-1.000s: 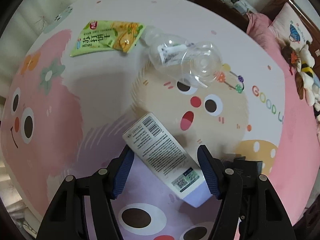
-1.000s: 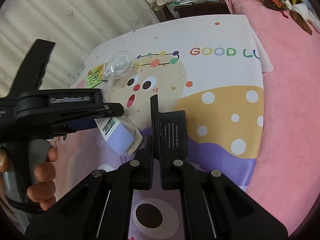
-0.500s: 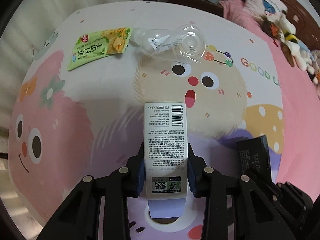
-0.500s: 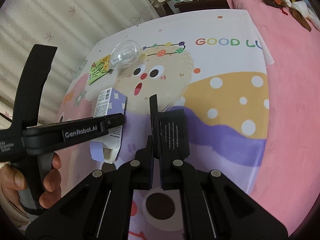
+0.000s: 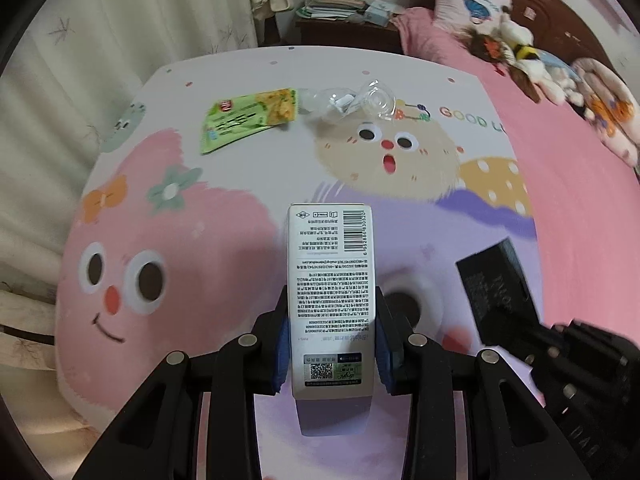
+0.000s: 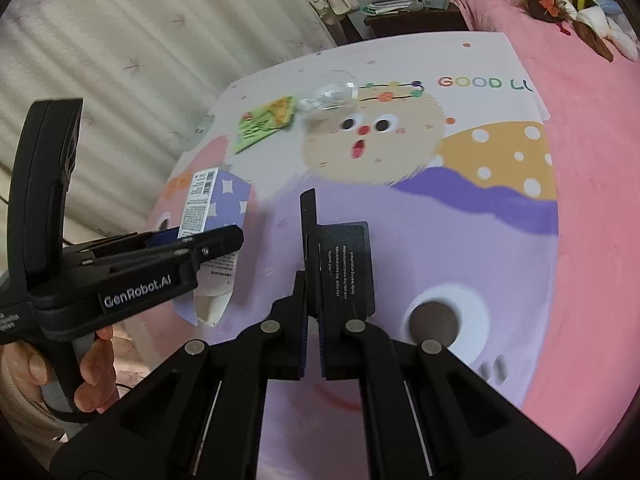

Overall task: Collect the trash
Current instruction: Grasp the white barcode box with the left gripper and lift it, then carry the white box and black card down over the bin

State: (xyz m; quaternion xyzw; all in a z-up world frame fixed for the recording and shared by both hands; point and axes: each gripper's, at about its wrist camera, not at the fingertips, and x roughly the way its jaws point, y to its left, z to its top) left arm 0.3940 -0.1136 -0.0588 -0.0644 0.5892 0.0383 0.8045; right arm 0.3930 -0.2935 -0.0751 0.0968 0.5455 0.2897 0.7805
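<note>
Right wrist | left hand-held gripper (image 6: 224,240) "GenRobot.AI" clamps barcoded carton (image 5: 331,292) | right hand-held gripper (image 6: 314,312) grips black box (image 6: 346,268)

My left gripper (image 5: 331,344) has the white carton (image 5: 331,292) pinched between its 2 blue pads, lifted off the cartoon mat (image 5: 192,240). Green snack wrapper (image 5: 250,122) and clear plastic bottle (image 5: 352,104) lie touching at the far side. Black box (image 5: 496,284) to my right.

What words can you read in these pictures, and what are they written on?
"GOOD LU", cut off: cartoon mat.
"GenRobot.AI": left gripper.
White carton with purple starry side: barcode and print too small.
Flat black card: white print too blurred.
Green snack wrapper: characters unreadable.
</note>
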